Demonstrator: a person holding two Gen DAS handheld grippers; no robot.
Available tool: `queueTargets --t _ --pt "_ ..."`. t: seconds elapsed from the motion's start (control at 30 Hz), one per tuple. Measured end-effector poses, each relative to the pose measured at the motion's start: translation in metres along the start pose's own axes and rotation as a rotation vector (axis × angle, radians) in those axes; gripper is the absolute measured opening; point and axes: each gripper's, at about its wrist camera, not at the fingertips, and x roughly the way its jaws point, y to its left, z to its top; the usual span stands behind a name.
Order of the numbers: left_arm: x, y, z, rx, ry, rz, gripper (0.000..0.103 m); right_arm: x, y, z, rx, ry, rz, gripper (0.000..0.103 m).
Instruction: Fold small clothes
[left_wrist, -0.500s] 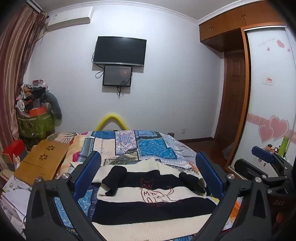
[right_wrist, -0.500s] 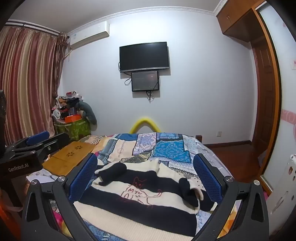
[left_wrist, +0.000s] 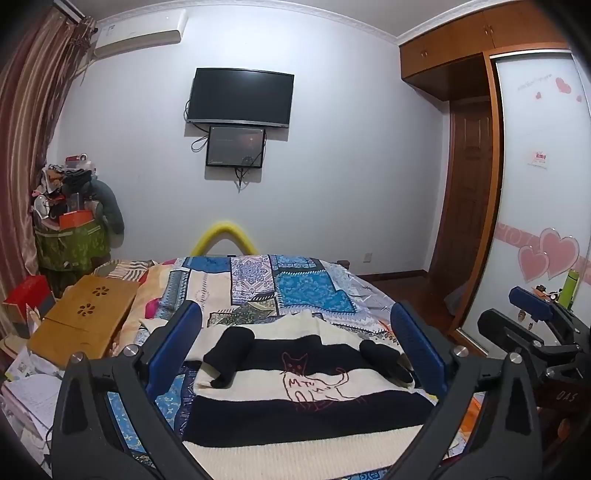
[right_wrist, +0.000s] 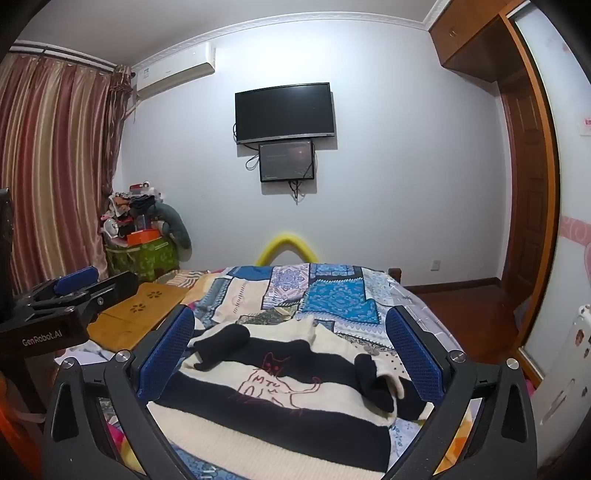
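Broadly, one bed with a blue patchwork quilt (left_wrist: 295, 291) carries one black-and-cream striped knitted sweater with a red cat outline (left_wrist: 295, 406), lying flat, both black sleeves folded inward. It looks soft, light and floppy; I judge the hem corners the best hold. Two grippers, left gripper (left_wrist: 295, 350) and right gripper (right_wrist: 291, 350), hover above it, fingers spread wide, holding nothing.
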Motion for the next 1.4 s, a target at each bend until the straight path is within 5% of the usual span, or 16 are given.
queueTargets --t 1.4 --pt "-0.0014 -0.0068 -0.0024 0.030 -0.007 0.008 0.103 -0.0002 -0.0078 -0.0030 0.008 0.003 -0.006 0.103"
